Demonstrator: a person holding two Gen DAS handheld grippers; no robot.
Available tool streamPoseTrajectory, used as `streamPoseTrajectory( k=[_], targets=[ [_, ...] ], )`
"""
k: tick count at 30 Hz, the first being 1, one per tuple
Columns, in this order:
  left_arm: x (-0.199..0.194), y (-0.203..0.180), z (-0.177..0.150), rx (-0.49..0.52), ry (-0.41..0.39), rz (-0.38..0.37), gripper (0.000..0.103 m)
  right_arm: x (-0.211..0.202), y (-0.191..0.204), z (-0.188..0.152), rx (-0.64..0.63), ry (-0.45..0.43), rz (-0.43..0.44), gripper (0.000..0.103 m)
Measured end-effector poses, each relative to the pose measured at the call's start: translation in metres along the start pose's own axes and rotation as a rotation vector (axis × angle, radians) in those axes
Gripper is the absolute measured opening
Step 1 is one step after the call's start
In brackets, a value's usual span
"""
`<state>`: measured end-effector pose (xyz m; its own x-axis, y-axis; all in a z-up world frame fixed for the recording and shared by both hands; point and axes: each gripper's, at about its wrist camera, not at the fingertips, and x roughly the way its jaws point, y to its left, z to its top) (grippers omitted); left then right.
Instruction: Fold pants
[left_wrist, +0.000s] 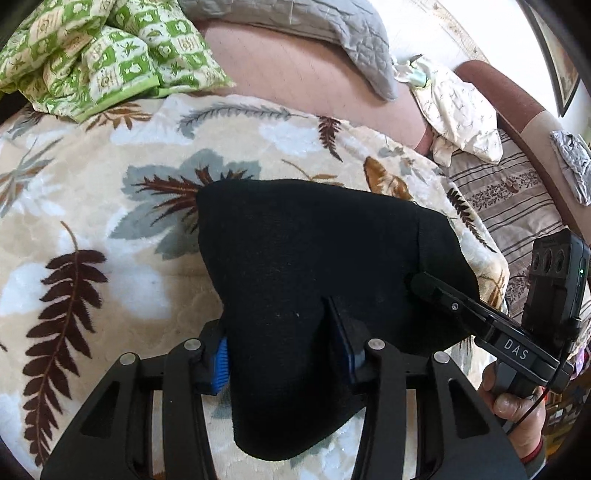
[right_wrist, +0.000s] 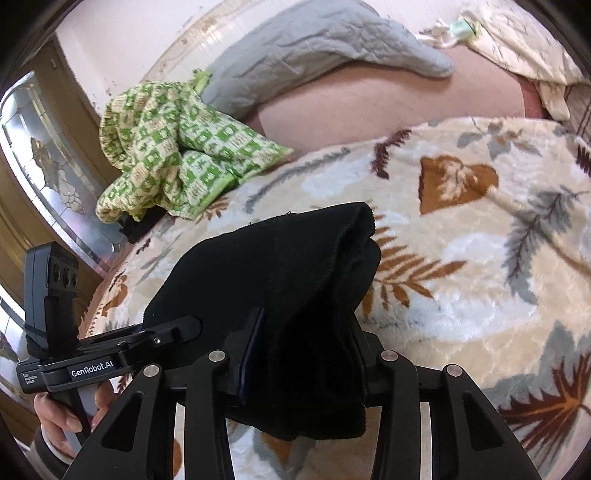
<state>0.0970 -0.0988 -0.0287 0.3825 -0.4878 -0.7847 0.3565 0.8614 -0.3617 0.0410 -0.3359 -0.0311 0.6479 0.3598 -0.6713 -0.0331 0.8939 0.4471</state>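
The black pants (left_wrist: 295, 266) are bunched into a folded bundle over the leaf-patterned blanket (left_wrist: 92, 221). My left gripper (left_wrist: 282, 354) is shut on the near end of the pants, the cloth filling the gap between its blue pads. My right gripper (left_wrist: 421, 282) comes in from the right and pinches the bundle's right edge. In the right wrist view the pants (right_wrist: 280, 266) show stacked layers, and my right gripper (right_wrist: 303, 354) is shut on them. The left gripper (right_wrist: 184, 328) grips the bundle's left edge there.
A green checkered cloth (left_wrist: 92, 55) lies at the back left. A grey quilted pillow (left_wrist: 332, 29) and a cream cloth (left_wrist: 458, 107) lie on the pink sheet (left_wrist: 295, 81) behind. A striped cover (left_wrist: 517, 199) is at the right. A glass door (right_wrist: 48, 166) stands left.
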Motion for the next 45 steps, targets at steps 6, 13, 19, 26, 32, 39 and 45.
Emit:
streamPoseTrajectory(
  k=[6,13,19,26,32,39,45],
  targets=[
    [0.021,0.012,-0.007,-0.042,0.038,0.069,0.083,0.018,-0.006,-0.006,-0.027,0.079,-0.105,0.054],
    [0.009,0.022,-0.009,-0.085,0.008,0.107,0.087,-0.011,0.001,-0.006,-0.112,0.012,-0.221,0.056],
    [-0.023,0.016,-0.012,-0.076,-0.134,0.162,0.086,-0.039,0.021,-0.009,-0.184,-0.056,-0.067,0.055],
    [-0.01,0.01,-0.013,-0.035,-0.112,0.185,0.086,-0.002,0.038,-0.027,-0.26,0.091,-0.097,0.041],
    [0.013,0.005,-0.016,-0.017,-0.055,0.211,0.087,0.009,0.041,-0.035,-0.297,0.118,-0.143,0.043],
    [-0.009,0.002,-0.018,-0.001,-0.119,0.226,0.086,-0.015,0.036,-0.014,-0.232,-0.002,-0.102,0.044],
    [-0.003,0.006,-0.018,-0.014,-0.11,0.243,0.086,-0.008,0.024,-0.003,-0.177,-0.028,-0.112,0.049]
  ],
)
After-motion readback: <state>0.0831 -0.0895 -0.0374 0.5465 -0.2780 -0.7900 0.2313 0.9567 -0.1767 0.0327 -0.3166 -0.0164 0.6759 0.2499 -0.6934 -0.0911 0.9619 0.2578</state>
